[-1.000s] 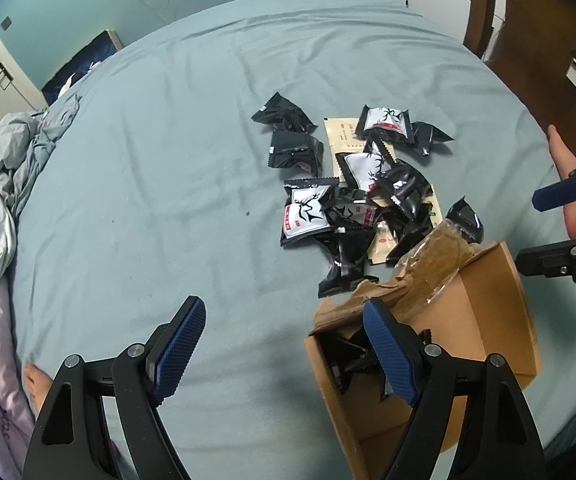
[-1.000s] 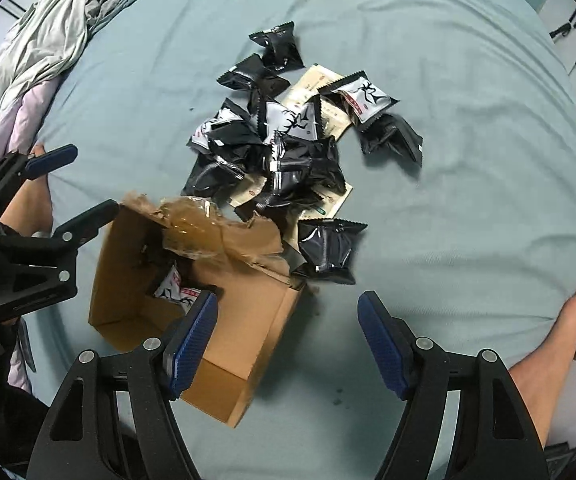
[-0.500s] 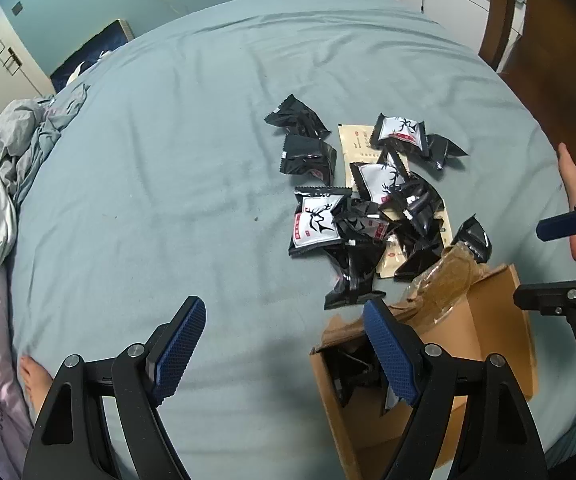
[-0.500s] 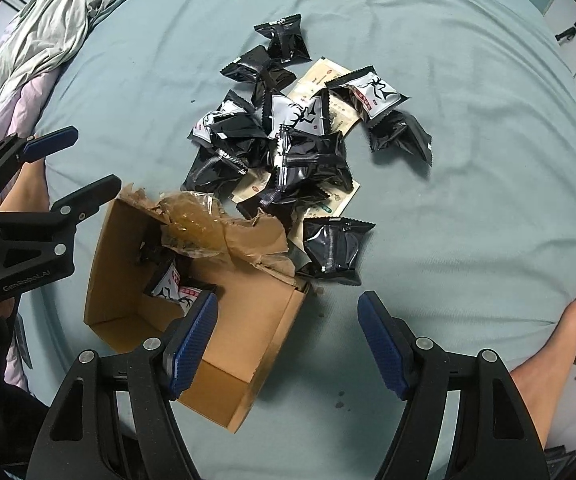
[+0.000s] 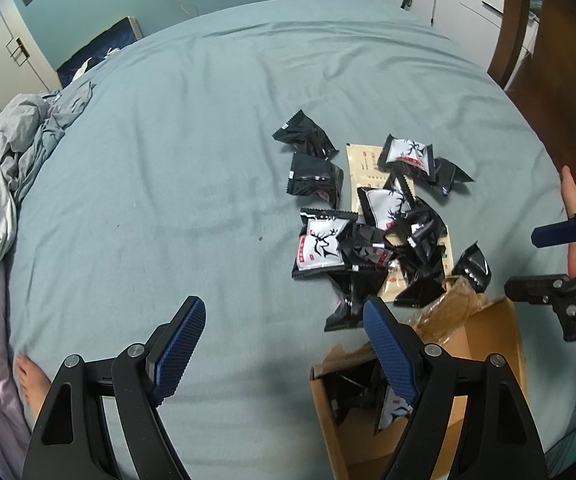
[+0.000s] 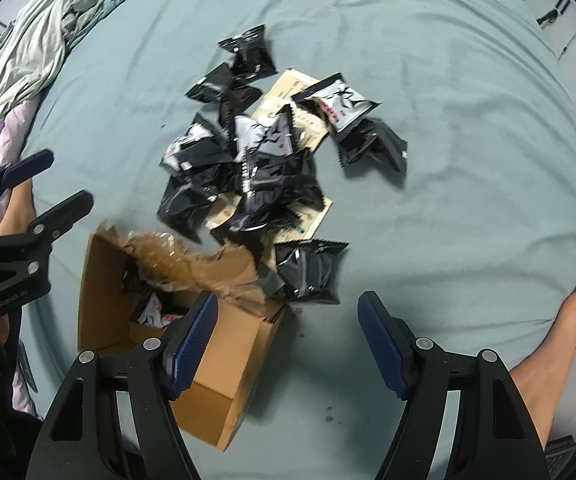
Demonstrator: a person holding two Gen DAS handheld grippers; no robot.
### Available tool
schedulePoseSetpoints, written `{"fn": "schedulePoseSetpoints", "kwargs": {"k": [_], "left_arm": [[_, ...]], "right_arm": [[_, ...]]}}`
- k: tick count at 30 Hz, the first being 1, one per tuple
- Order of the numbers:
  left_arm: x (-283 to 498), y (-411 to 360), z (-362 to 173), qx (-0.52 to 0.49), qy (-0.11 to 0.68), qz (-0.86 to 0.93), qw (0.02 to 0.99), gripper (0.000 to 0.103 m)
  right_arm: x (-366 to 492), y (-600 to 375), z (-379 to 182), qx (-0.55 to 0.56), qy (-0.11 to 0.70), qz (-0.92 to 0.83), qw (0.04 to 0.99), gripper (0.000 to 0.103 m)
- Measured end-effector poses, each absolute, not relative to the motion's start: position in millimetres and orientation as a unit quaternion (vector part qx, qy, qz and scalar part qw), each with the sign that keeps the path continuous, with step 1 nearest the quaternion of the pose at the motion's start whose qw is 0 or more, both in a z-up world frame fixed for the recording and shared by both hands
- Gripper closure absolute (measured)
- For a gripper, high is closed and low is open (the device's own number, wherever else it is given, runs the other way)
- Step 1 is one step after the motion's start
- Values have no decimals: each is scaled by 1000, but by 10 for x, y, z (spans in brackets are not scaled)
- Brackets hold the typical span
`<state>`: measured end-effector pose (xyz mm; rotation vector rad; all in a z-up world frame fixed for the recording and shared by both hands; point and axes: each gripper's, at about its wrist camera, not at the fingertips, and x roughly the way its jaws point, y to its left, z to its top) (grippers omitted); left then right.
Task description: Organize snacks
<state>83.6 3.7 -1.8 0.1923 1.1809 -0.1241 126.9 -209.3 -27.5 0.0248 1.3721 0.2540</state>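
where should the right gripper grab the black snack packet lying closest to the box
Take the black snack packet across its puffed middle, coming straight down from above with the open right hand-held gripper. It lies flat on the bedsheet, its far side clear of the pile and the cardboard box, so the fingers have room there.

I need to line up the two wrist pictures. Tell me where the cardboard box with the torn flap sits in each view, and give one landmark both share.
Left wrist view: the cardboard box is at lower right, partly behind the left gripper's right finger.
Right wrist view: the box is at lower left, partly behind the right gripper's left finger.
Shared landmark: the pile of black snack packets on the bed sheet, just beyond the torn flap.
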Motion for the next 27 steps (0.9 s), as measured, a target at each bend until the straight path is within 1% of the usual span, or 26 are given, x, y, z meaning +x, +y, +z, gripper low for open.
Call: {"fn": "schedulePoseSetpoints", "kwargs": {"k": [9,17,21,27], "left_arm": [[968,32,3,95,542,-48,833,21],[1143,40,-132,85,553,-40,828,21],[1227,59,-219,75,562,-36,823,21],[1365,81,-294,68,567,-24,820,21]], "right_arm": [[1381,-2364,-285,48,603,92,791,31],[1572,-2645,-447,110,608,69,783,31],[1658,-2678,-549,123,617,68,775,31],[1734,-2523,-791,101,653,85,746,31]]}}
